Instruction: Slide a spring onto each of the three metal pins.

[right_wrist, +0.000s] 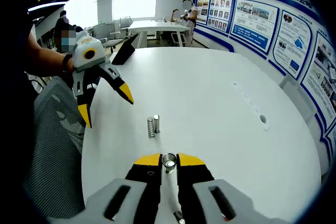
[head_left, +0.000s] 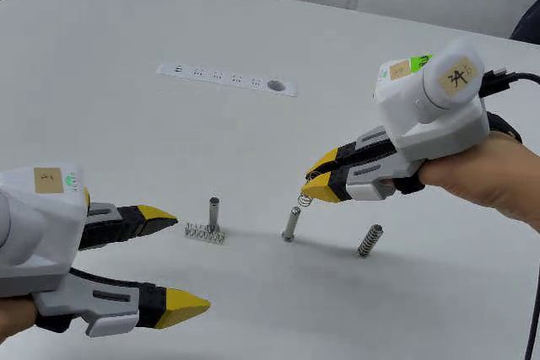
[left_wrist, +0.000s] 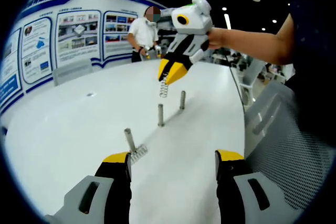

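Note:
Three metal pins stand in a row on the white table [head_left: 126, 124]. The left pin [head_left: 213, 211] is bare, and a spring [head_left: 205, 233] lies flat at its base. The middle pin [head_left: 291, 223] is bare too. A spring is coiled around the right pin [head_left: 369, 240]. My right gripper [head_left: 316, 185] is shut on a small spring [head_left: 305, 200], which hangs just above the middle pin's top. That spring [right_wrist: 169, 162] is pinched between the yellow tips of the right gripper [right_wrist: 169, 160]. My left gripper [head_left: 177, 263] is open and holds nothing, left of the lying spring [left_wrist: 138, 153].
A flush power strip [head_left: 228, 78] runs across the table behind the pins. A mesh chair [right_wrist: 52, 145] stands at the table's edge. A person [left_wrist: 143, 32] stands far off beyond the table. A black cable [head_left: 533, 309] trails from the right gripper.

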`<state>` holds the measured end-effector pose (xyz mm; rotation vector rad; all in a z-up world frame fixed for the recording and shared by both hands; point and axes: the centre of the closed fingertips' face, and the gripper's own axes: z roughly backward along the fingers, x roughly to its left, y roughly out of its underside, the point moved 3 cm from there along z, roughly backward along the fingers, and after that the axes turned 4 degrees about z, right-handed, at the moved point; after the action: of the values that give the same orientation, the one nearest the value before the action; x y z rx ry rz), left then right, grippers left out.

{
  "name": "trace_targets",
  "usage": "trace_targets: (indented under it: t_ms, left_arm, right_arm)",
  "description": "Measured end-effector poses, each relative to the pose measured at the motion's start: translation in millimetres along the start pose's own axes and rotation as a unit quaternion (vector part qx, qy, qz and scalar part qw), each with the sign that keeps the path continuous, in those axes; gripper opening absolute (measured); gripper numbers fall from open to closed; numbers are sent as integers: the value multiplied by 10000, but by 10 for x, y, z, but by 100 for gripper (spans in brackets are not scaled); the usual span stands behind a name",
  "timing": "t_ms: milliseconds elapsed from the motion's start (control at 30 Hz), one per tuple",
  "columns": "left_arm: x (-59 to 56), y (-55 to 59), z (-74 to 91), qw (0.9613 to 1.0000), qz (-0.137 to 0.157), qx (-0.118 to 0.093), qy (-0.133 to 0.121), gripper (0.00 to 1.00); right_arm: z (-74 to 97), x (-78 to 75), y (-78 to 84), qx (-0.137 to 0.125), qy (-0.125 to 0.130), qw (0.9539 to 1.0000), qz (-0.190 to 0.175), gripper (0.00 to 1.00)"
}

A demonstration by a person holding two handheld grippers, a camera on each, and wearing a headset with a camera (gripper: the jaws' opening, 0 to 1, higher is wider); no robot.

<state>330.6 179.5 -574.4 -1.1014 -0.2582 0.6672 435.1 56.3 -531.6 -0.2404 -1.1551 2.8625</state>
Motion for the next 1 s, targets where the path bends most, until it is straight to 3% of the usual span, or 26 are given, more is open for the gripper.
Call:
trace_targets:
  t_ms: [1000]
  left_arm:
    - [46,120,32,9998,214,26,-52,66]
  right_arm:
    - [-281,-28,188,246,-158,9991,-293,12]
